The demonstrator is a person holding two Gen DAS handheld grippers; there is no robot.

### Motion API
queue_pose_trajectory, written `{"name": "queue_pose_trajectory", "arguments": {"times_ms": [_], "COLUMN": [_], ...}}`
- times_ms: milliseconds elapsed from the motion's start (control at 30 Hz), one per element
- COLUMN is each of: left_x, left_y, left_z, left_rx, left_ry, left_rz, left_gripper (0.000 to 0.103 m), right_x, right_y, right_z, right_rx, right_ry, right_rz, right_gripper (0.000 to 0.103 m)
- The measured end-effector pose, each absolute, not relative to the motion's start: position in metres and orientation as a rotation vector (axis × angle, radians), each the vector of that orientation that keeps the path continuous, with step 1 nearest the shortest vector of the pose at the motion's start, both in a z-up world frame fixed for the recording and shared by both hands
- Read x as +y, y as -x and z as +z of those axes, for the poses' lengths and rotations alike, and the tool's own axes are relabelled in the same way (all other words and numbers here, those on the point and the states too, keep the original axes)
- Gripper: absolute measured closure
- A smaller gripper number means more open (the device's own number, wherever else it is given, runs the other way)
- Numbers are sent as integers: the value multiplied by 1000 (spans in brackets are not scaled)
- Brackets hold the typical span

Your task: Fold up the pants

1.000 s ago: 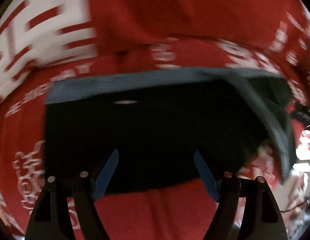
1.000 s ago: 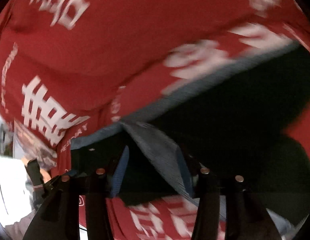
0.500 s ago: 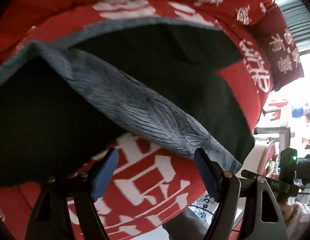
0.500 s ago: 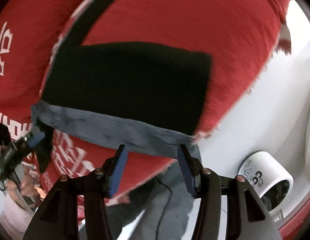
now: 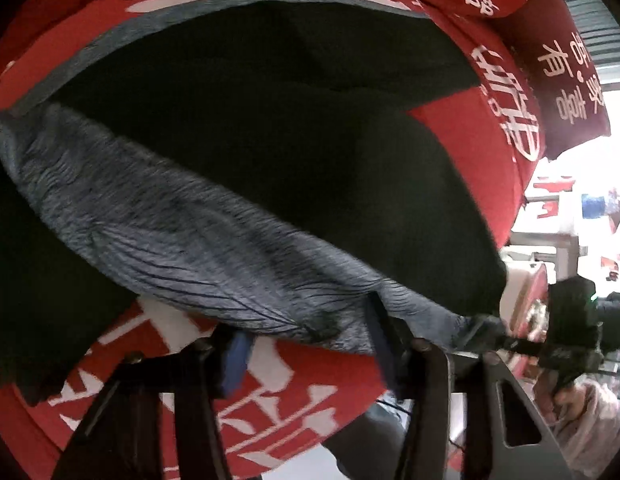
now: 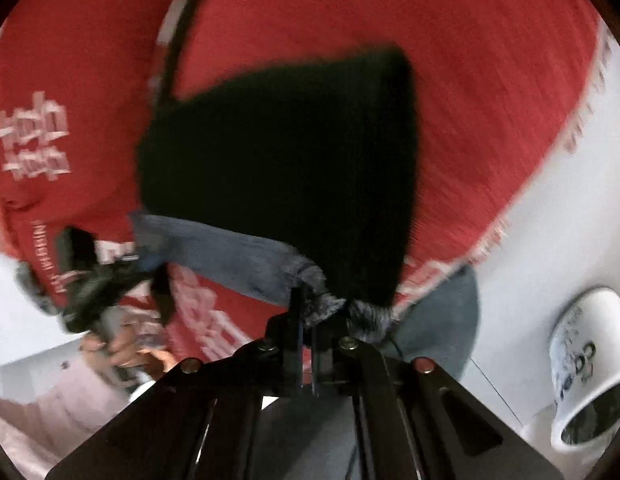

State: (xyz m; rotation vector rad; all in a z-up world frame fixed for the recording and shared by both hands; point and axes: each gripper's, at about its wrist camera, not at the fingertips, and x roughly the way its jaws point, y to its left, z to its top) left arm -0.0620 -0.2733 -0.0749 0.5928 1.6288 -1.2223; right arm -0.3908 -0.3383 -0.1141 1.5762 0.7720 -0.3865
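Now right gripper (image 6: 306,322) fingers pinch the pants (image 6: 278,168) waistband; left gripper (image 5: 310,344) fingers spread.

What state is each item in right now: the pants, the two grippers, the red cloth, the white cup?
Pants: dark, partly folded, grey waistband bunched along the near edge.
Right gripper: shut on the waistband corner.
Left gripper: jaws apart, waistband between them, not yet clamped.
Red cloth: spread under the pants, printed with white characters.
White cup: off to the side, tilted in this view.
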Motion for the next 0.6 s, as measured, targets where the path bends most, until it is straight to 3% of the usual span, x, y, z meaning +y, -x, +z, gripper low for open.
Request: {"name": "queue_pose_trajectory", "arguments": {"times_ms": [300,500,567,600], "left_x": [-316,-357,-356,-353], "left_y": [38,0,-15,-21], "left_z": [-25,12,21,25], "left_rx": [1550,1374,1322,1294], "left_ry": [-452,-414,-425,-432], "left_rz": [-1175,-1097,-1046,-1022], "left_gripper": [50,49,36,36], "right_x": [-472,-575,-601,-611], "right_y": [339,278,254,244], "right_z": [-29,9,15,14], "right_rx": [692,647,690,730], "right_ry": [-1313,-1166,-1123,-1107], "right_rz": [-262,-278,-331,-373], "right_gripper": [100,100,96,95]}}
